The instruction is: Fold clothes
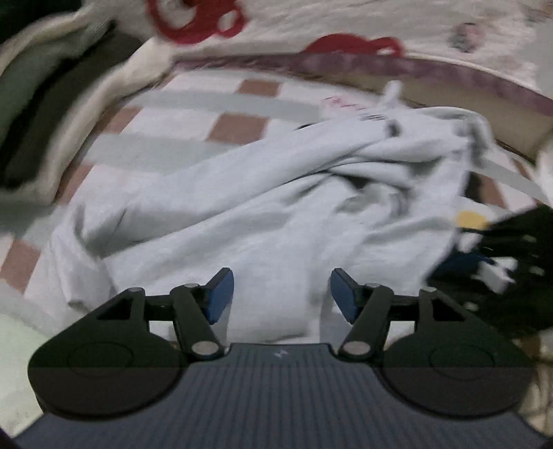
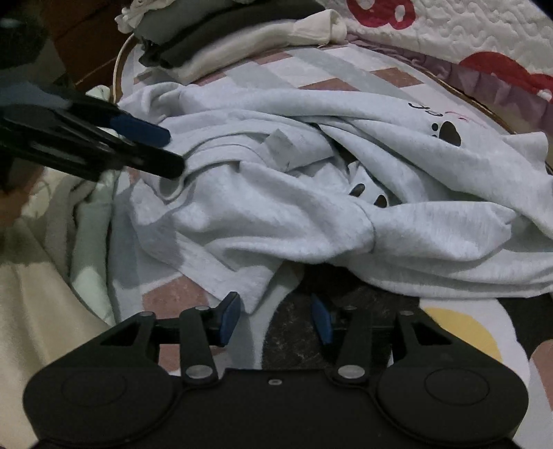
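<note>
Both grippers had black linkages and blue pads. Left gripper [image 1: 281,293] was spread wide and held nothing, hovering over a crumpled pale grey sweatshirt [image 1: 249,221]. Right gripper [image 2: 275,319] was spread too, empty, just short of the sweatshirt's near hem. Soft fleecy fabric lay bunched in thick folds, with dark paw prints [image 2: 447,133] on it. Under it was a checked cover [image 2: 352,76] of white, grey and dusty pink. Folded clothes [image 2: 221,38] were stacked at its far edge, beside a quilted white bedspread [image 2: 484,31] with red motifs.
</note>
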Tool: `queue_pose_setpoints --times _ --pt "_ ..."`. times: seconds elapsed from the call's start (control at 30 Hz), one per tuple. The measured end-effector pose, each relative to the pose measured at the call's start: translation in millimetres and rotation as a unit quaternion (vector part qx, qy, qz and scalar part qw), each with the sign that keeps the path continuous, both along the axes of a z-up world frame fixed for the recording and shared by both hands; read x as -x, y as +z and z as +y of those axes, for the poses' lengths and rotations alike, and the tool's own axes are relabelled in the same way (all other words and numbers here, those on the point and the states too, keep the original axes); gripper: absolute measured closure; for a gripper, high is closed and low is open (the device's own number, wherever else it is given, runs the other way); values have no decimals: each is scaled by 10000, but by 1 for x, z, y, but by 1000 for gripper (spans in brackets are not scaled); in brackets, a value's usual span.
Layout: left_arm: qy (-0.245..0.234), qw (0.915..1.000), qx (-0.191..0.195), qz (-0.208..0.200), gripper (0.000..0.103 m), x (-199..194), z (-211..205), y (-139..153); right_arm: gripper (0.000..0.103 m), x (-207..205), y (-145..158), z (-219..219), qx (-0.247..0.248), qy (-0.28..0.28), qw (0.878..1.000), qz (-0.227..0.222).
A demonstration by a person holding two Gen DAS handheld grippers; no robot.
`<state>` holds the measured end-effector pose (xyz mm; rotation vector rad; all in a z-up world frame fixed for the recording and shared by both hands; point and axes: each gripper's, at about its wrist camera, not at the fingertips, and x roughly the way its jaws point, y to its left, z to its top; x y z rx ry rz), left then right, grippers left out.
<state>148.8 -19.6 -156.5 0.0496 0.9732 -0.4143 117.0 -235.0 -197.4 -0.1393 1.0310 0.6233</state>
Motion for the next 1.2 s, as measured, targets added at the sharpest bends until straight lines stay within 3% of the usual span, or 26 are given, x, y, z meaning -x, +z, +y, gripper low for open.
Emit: queue_pose_setpoints --times 0.03,0.07,0.1,0.23,0.3,0.43,0.53,0.6,0.63,0.73,0.9,1.0,1.07,1.13,1.17,1.2 --pt "92 9999 12 61 51 -3 4 -4 53 1 -1 -1 -71 -18 10000 11" --pt "184 9998 25 122 88 -6 7 -8 53 1 -1 -2 -142 -35 9999 22" --pt "240 9996 132 102 91 -7 10 -7 52 2 -2 -2 -213 -53 9998 33" --pt "340 9958 767 -355 91 -2 22 18 39 4 -4 -5 -497 -123 9987 78" --pt "409 9958 623 -535 92 1 24 22 39 5 -5 -5 -577 -235 9980 83" --pt "682 9951 486 -528 92 -1 29 16 37 5 -10 -1 -805 -673 9944 -119" --pt "754 9927 455 -819 92 1 31 20 37 9 4 3 -431 -607 9958 -523" --pt "730 9901 582 -1053 93 6 33 26 55 16 28 -7 -185 -607 9958 -665" --pt "642 9885 755 -1146 93 11 35 28 98 20 40 -12 -63 -607 9954 -736" --pt "430 9842 1170 -1257 93 25 38 37 98 31 77 -27 306 -605 9932 -947" --pt "521 9764 1780 -1108 93 35 49 51 98 50 138 -53 919 -599 9855 -1296" --pt "509 9742 2128 -549 92 38 55 56 98 60 170 -70 1312 -620 9787 -1450" --pt "542 9658 2532 121 91 38 57 47 98 56 154 -96 1754 -809 9738 -1196" --pt "476 9613 2659 548 91 40 53 34 98 52 139 -122 2192 -996 9660 -938" --pt "418 9654 2493 635 90 42 47 30 98 50 131 -135 2408 -1088 9611 -808" --pt "319 9752 2114 566 90 44 38 30 98 48 124 -147 2623 -1179 9554 -678"
